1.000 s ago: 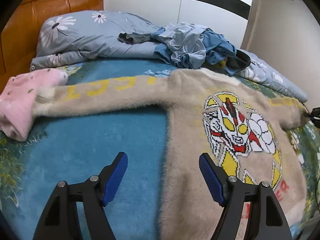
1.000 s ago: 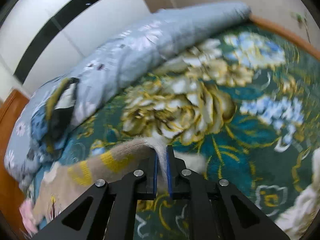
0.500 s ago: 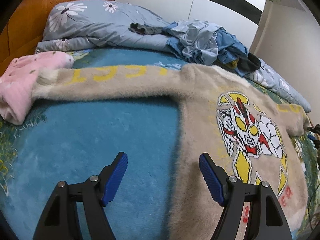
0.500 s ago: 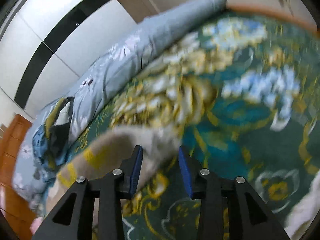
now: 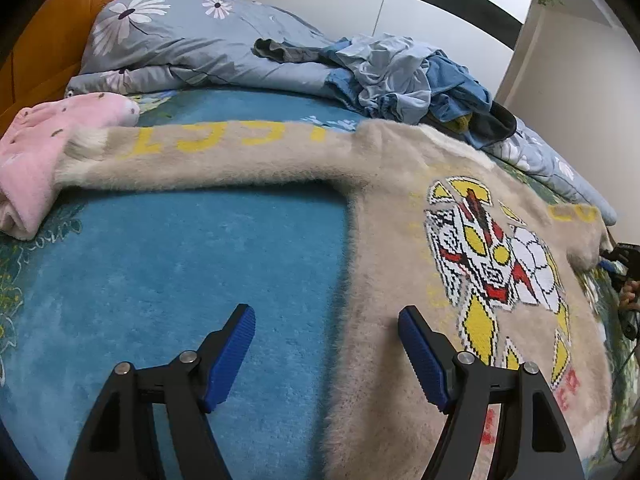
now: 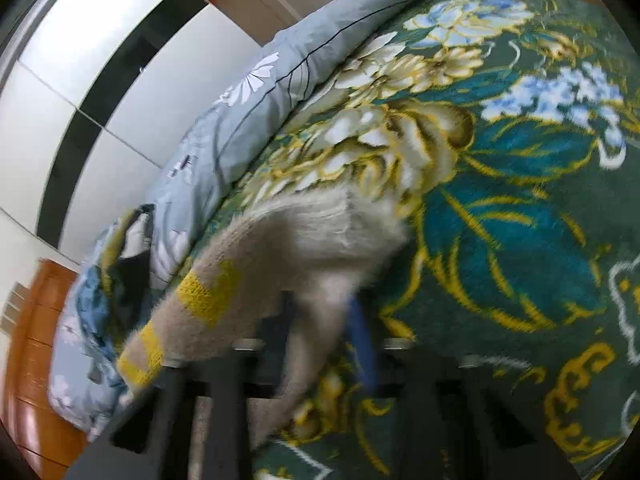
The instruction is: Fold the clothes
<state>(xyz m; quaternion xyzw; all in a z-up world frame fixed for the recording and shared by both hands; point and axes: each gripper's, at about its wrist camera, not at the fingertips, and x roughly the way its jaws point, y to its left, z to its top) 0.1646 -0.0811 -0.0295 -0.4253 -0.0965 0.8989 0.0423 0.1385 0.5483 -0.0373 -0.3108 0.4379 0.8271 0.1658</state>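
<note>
Your left gripper [image 5: 326, 354] stands wide open over the bed, empty, its blue ribbed pads straddling the side edge of the fuzzy beige knitted sweater [image 5: 400, 220] with a red, yellow and white robot figure on its chest. Your right gripper [image 6: 320, 328] is blurred; the sweater's cuff [image 6: 320, 224] drapes over and between its fingers, but whether they are pinched on it you cannot tell.

The sweater lies face up and spread flat on the blue and green floral plush blanket [image 5: 180, 260], one sleeve stretched out to a folded pink garment [image 5: 44, 152].

Expect a soft, thick, limp knit: light, not fragile, and prone to sag and stretch. Pinch it at cuffs, hem corners or shoulder seams, taking both layers.

The left view alone shows the whole layout, plus the crumpled blue clothes [image 5: 404, 76] on the grey daisy-print quilt [image 5: 180, 40]. The right view alone shows the far cuff close up.
</note>
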